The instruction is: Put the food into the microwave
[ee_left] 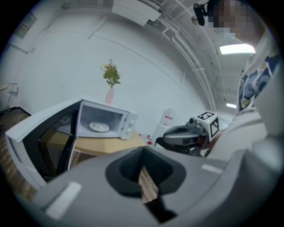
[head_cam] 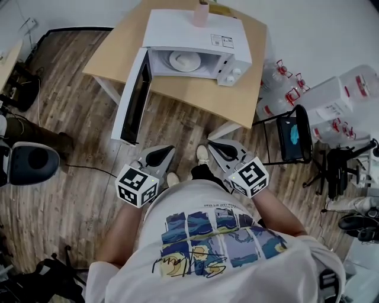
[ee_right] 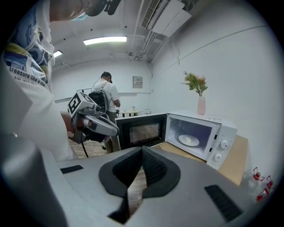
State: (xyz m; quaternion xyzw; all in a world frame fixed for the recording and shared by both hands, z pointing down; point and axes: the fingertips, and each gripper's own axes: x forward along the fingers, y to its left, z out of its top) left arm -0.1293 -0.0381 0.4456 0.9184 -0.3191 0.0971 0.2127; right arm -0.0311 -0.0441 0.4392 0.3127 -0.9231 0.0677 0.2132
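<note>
A white microwave (head_cam: 195,35) stands on a wooden table (head_cam: 237,97) with its door (head_cam: 133,97) swung wide open to the left. Inside it, a white plate of pale food (head_cam: 185,60) rests on the turntable; the plate also shows in the left gripper view (ee_left: 99,127) and the right gripper view (ee_right: 189,140). My left gripper (head_cam: 160,155) and right gripper (head_cam: 220,148) are held side by side close to my body, well short of the table. Both are shut with nothing between their jaws. Neither touches the microwave.
A pink vase with flowers (head_cam: 201,13) stands on top of the microwave. Several water bottles (head_cam: 331,97) and a black chair (head_cam: 293,133) are to the right of the table. An office chair (head_cam: 29,163) sits at the left. Another person (ee_right: 105,95) stands far behind the open door.
</note>
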